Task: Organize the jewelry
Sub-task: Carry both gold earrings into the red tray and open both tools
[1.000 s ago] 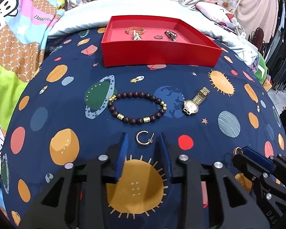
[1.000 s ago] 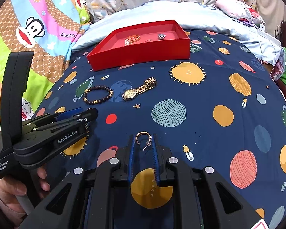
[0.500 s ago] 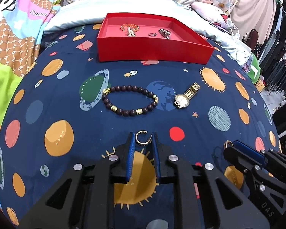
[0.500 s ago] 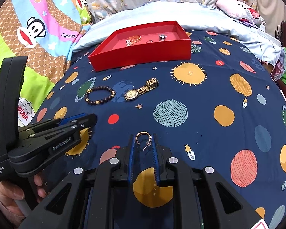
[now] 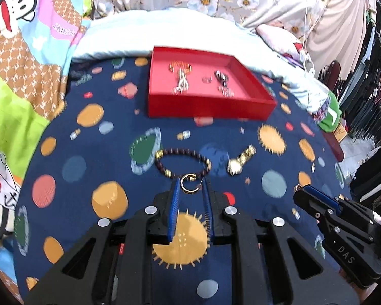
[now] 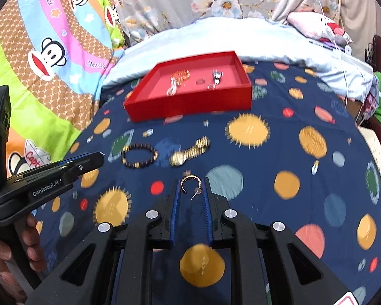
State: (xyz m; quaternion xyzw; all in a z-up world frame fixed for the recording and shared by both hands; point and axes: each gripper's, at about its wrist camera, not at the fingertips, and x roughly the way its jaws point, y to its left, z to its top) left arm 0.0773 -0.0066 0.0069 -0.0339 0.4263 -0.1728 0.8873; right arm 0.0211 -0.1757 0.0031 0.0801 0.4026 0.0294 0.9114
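My left gripper (image 5: 190, 181) is shut on a gold hoop earring (image 5: 184, 187), held a little above the space-print cloth. My right gripper (image 6: 191, 181) is shut on a matching hoop earring (image 6: 190, 177) with its post between the blue pads. Beyond both lie a dark bead bracelet (image 5: 160, 164) (image 6: 137, 165) and a gold watch (image 5: 235, 166) (image 6: 179, 158). Farther back stands a red tray (image 5: 210, 106) (image 6: 190, 104) that holds a gold bracelet (image 5: 180, 67) and a few small pieces. Each view shows the other gripper off to the side: the right gripper (image 5: 298, 189) and the left gripper (image 6: 100, 155).
The navy cloth (image 6: 279, 152) covers a bed, with a pale blue quilt (image 5: 165, 30) behind the tray. Bright cartoon bedding (image 6: 50, 58) lies at the left, and clothes and a chair (image 5: 368, 101) crowd the right edge. A hand (image 6: 2, 249) grips the left tool's handle.
The left jaws closed on the hoop earring that lay on the cloth. Both grippers then rose with their earrings, so the bracelet and watch look smaller and farther down.
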